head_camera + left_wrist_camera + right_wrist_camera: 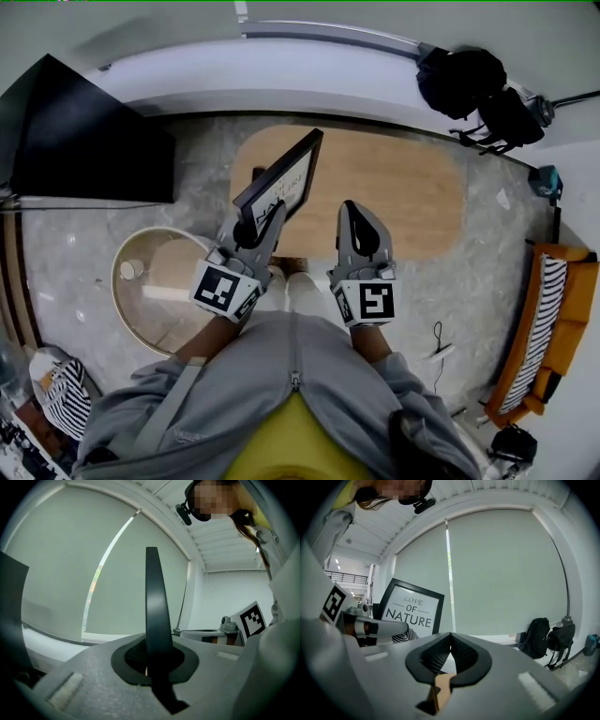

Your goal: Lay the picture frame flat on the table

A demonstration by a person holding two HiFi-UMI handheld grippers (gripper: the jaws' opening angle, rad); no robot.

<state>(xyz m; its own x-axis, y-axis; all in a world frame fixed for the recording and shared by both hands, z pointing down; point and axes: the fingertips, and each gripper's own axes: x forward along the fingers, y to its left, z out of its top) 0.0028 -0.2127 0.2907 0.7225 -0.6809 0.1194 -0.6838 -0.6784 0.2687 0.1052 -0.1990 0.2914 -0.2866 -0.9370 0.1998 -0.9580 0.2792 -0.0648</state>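
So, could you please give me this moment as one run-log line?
left tongs: shut on picture frame | picture frame: upright, not yet flat | right tongs: shut, empty | table: wooden

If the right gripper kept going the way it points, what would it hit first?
Probably nothing close: the shut right gripper points out over the wooden table, the picture frame off to its left. Next comes the white ledge under the window blind, though depth is unclear.
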